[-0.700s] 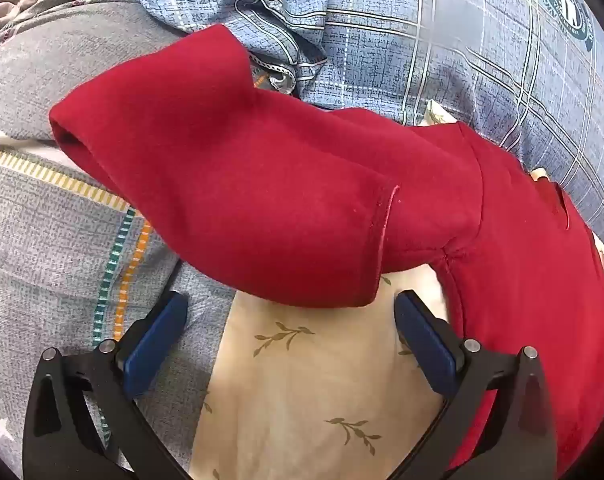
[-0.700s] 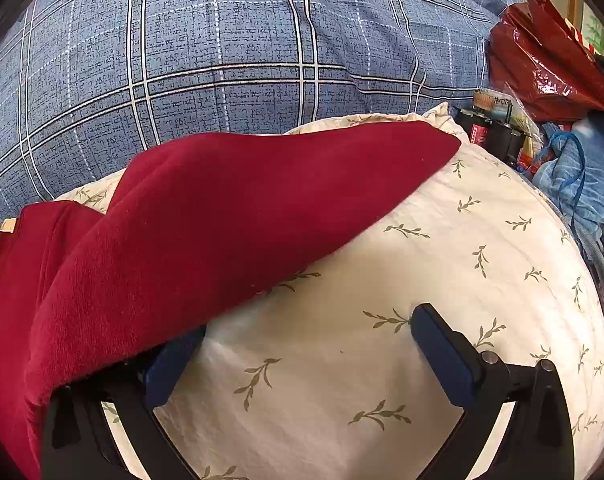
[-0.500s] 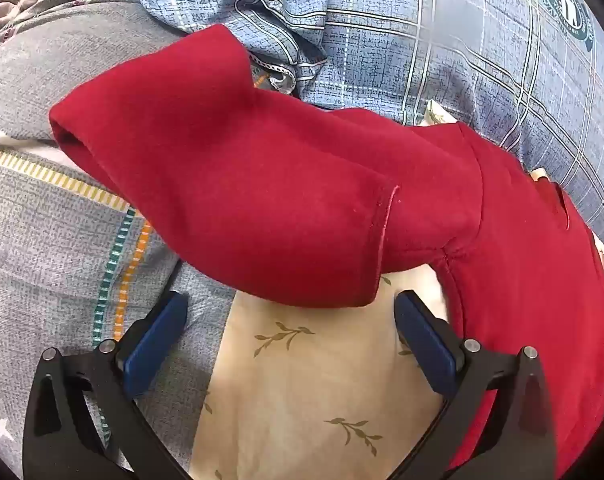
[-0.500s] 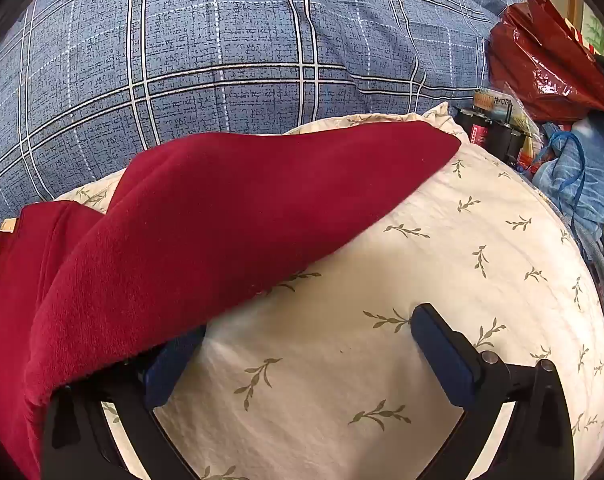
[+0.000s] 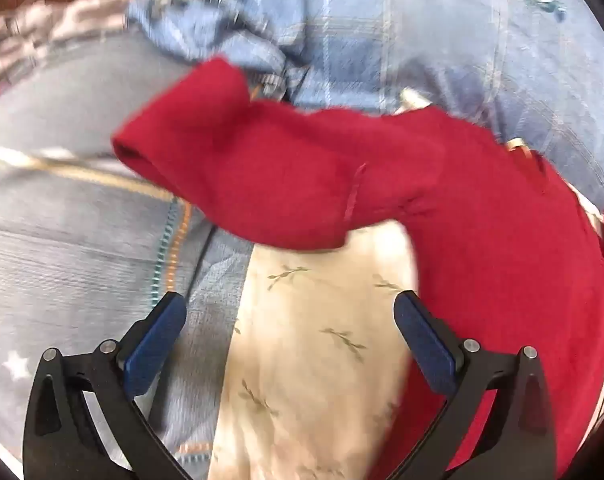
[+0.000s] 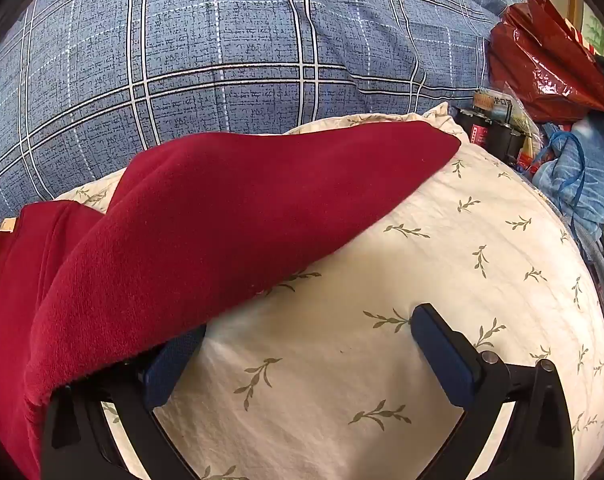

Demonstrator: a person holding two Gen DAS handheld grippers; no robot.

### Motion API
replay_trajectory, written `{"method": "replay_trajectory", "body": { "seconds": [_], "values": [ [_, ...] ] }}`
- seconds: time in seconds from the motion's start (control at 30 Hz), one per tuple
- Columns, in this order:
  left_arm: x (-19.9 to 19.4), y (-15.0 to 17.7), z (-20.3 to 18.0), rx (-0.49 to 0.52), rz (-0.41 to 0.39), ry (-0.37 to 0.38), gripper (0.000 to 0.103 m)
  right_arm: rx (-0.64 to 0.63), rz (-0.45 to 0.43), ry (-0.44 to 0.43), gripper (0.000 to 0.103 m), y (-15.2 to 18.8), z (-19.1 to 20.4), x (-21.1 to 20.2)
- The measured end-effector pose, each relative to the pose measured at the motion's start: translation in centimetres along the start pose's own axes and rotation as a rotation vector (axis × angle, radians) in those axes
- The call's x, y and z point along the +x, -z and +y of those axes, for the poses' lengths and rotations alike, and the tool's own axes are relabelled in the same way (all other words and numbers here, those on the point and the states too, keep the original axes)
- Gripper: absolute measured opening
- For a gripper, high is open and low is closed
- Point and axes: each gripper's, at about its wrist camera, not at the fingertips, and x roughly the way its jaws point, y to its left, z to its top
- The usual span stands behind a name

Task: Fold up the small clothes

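Red fleece top [image 5: 482, 240] is lying across the leaf-print cream pillow [image 6: 382, 360], one sleeve overhanging its left edge onto the grey quilt [image 5: 62, 240]. Left gripper [image 5: 290, 336] and right gripper [image 6: 306, 354] are both hovering spread wide, pinching nothing; fleece is draping over the right gripper's left finger.

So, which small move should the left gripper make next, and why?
Probably forward to the sleeve cuff of the red garment. The left gripper is open and empty over the cream pillow, and the sleeve lies spread, not yet folded in.
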Motion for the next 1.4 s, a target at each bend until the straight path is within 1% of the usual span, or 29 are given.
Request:
{"method": "replay_trajectory", "body": {
  "seconds": [0.07,0.13,0.17,0.2,0.23,0.33,0.4,0.47,0.5,0.67,0.83,1.0,1.1,1.17,1.27,1.4],
  "values": [
    [-1.2,0.0,-0.6,-0.007,-0.013,0.022,0.103,0.011,0.017,0.008,0.102,0.1,0.1,-0.2],
    [-2.3,-0.1,-1.3,-0.005,-0.026,0.041,0.103,0.049,0.066,0.009,0.103,0.6,0.2,-1.0],
    [-2.8,0.0,-1.9,0.005,-0.038,0.045,0.103,0.062,0.085,-0.011,0.103,1.0,0.2,-1.6],
    [-3.2,0.2,-2.2,0.014,-0.047,0.047,0.103,0.062,0.088,-0.064,0.103,1.5,0.6,-2.7],
    [-3.4,0.2,-2.6,0.022,-0.054,0.045,0.103,0.060,0.084,-0.096,0.103,1.9,0.9,-3.5],
    [-4.1,0.2,-3.7,0.040,-0.076,0.048,0.103,0.041,0.035,-0.161,0.103,3.4,2.5,-7.4],
    [-4.5,0.5,-4.1,0.041,-0.087,0.059,0.103,0.028,-0.002,-0.238,0.103,4.4,3.6,-10.3],
    [-5.0,0.8,-4.4,0.048,-0.095,0.066,0.103,0.007,-0.026,-0.292,0.103,5.2,4.8,-12.4],
    [-5.1,0.9,-4.7,0.052,-0.101,0.070,0.103,-0.018,-0.049,-0.319,0.103,5.9,5.9,-13.9],
    [-5.8,1.5,-6.0,0.080,-0.118,0.083,0.103,-0.145,-0.099,-0.407,0.103,8.3,10.7,-17.8],
    [-6.1,2.2,-6.6,0.090,-0.126,0.083,0.103,-0.204,-0.080,-0.467,0.103,9.3,14.2,-18.7],
    [-6.2,2.4,-6.7,0.072,-0.118,0.083,0.103,-0.234,-0.102,-0.489,0.103,10.2,16.1,-19.5],
    [-6.2,2.6,-6.8,0.078,-0.115,0.085,0.103,-0.245,-0.101,-0.503,0.103,10.5,16.5,-19.9],
    [-6.2,2.7,-7.1,0.083,-0.113,0.085,0.103,-0.257,-0.107,-0.499,0.103,10.7,16.7,-20.1],
    [-6.3,2.7,-7.2,0.086,-0.110,0.086,0.103,-0.266,-0.092,-0.494,0.103,10.7,17.1,-20.2],
    [-6.4,2.5,-7.3,0.086,-0.113,0.084,0.103,-0.219,-0.058,-0.532,0.103,10.3,16.9,-20.8]
  ]
}}
